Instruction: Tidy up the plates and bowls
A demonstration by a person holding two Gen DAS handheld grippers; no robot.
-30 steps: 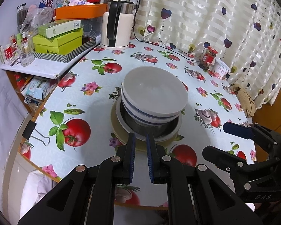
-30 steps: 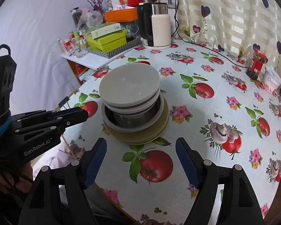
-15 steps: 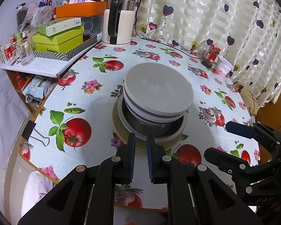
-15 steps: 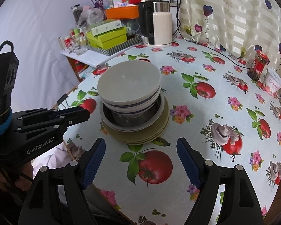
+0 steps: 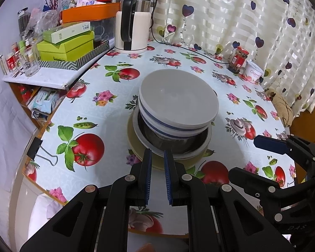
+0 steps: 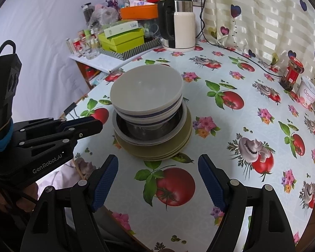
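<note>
Left gripper [image 5: 157, 157] hung low at the near rim of the stack [image 5: 174, 121], jaws nearly together with only a thin slit between the blue pads and nothing caught there. Right gripper [image 6: 157, 166] held back over the near side of the table [image 6: 241, 79], jaws spread wide and empty, pointing down toward the same pile. Stack stood about mid-table on the tomato-print cloth: olive plates [image 6: 178, 142] at the bottom, then a pale-rimmed dish [image 6: 184, 115] with a dark metal bowl [image 6: 140, 131] nested inside, then blue-banded bowls [image 6: 149, 113], topped by a plain grey-white bowl [image 6: 147, 88]. Ordered wide to narrow, probably so each piece sat inside or on the one below and the pile kept steady. Upper bowls looked pushed a little toward the far left in the right view, slightly off the plates' centre, though not visibly tipping. Judged as close to finished, with all crockery in sight gathered into one tower and neither tool gripping any of it. Narrow left jaws suited a nudge or a pinch on a thin rim; wide right jaws suited bracing or taking a bowl's edge. Kettle [image 5: 134, 25], boxes [image 5: 67, 46] and jar [image 5: 238, 59] stood well apart near the far edge, leaving clear room round the pile. Main risk judged as the tall top half sliding if bumped.
</note>
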